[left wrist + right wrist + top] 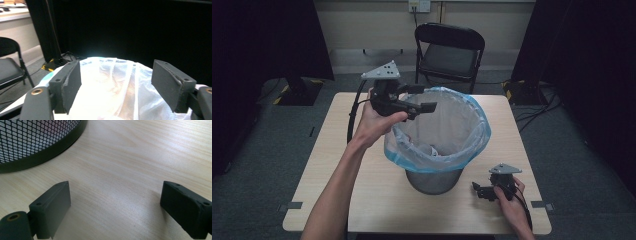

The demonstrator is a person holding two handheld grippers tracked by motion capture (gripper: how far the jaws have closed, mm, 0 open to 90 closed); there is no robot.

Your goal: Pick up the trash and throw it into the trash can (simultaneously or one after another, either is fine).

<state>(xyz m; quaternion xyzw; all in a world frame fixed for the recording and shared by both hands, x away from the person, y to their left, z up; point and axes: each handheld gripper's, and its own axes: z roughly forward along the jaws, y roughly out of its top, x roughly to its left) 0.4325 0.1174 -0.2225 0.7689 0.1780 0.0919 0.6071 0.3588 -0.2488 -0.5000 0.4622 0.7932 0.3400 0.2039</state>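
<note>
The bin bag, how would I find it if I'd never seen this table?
Look at the pale wooden table with a black folding chair behind it. In the table's middle stands a dark mesh bin. The bin bag is the clear, bluish plastic lining it, folded out over the rim; nothing else here is see-through and crinkly.

Bare forearms, black left claw [428,107] and right claw [475,187] (grey triangular plates), trailing black cables
</note>
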